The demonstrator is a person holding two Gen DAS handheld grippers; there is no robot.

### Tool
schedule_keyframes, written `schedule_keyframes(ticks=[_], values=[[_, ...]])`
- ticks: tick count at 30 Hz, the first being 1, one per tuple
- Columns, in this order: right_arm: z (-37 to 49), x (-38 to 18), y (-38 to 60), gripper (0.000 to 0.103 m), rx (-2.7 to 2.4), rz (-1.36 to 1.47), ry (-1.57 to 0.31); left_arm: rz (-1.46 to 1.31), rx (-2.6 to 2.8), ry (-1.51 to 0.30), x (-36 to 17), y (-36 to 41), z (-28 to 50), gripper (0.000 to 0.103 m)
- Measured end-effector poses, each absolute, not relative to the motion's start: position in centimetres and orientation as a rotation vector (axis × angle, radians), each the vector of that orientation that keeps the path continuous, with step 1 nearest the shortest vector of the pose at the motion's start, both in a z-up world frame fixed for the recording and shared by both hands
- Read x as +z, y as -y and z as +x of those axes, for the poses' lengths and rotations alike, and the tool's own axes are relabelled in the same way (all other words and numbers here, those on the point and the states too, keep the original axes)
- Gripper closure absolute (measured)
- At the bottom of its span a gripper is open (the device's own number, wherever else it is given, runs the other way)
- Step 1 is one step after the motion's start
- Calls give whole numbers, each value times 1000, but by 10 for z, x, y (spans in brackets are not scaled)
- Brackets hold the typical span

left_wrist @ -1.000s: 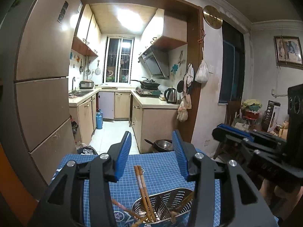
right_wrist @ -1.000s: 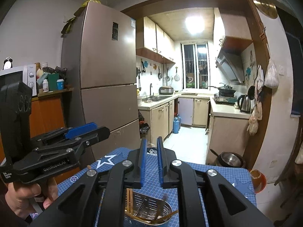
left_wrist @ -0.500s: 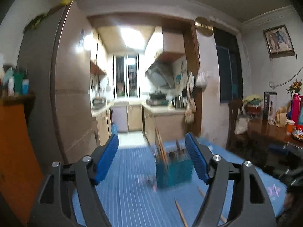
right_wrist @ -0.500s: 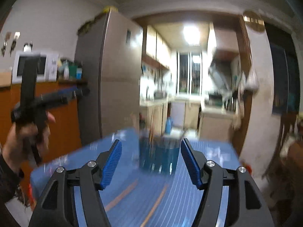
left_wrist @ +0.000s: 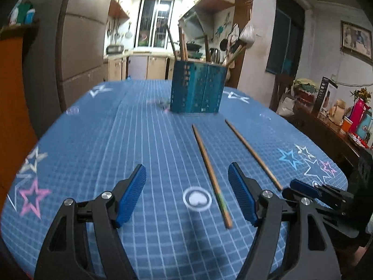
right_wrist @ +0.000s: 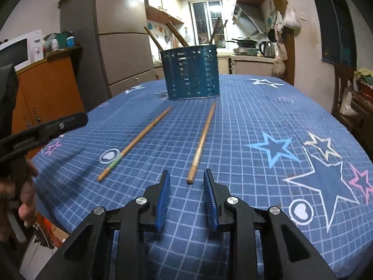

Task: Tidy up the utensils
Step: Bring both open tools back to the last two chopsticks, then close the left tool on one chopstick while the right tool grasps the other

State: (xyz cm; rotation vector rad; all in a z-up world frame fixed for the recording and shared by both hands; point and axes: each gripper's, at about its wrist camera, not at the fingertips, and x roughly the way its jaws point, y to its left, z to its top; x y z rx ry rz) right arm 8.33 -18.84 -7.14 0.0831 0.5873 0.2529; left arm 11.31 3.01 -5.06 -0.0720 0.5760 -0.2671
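Note:
A blue perforated holder (left_wrist: 198, 86) (right_wrist: 191, 74) with several chopsticks standing in it is at the far middle of the table. Two chopsticks lie flat in front of it. The green-banded chopstick (left_wrist: 211, 175) (right_wrist: 137, 140) runs between the wide-open jaws of my left gripper (left_wrist: 186, 172), near the right finger and untouched. The plain chopstick (left_wrist: 253, 154) (right_wrist: 202, 140) ends just ahead of my right gripper (right_wrist: 186, 175), whose jaws are closing with nothing pressed between them. My left gripper (right_wrist: 77, 120) shows side-on in the right wrist view.
The table wears a blue grid mat with stars (left_wrist: 93, 140); its near edge is right below both grippers. A hand (right_wrist: 25, 196) holds the left tool. A fridge (right_wrist: 116, 35) and an orange cabinet (right_wrist: 46, 88) stand left; a cluttered sideboard (left_wrist: 338, 121) stands right.
Both grippers came down from above the holder to low over the near end of the table. The left jaws spread wider. The right jaws opened from nearly shut, then narrowed.

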Motion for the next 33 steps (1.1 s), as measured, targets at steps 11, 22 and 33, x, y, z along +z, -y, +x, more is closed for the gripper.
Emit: schedule_keyframes(ticks=[11,22,33], values=[[96,-74,178,86,197,55,-596,-57,-304,-619,-83,-9,99,34],[95,-77,169,86,178,3,-552,-30,-343,-586,-99,-3,81,35],[90,-80,169,92,192,5,-545,-6,-333,-562,-108,10,78,71]])
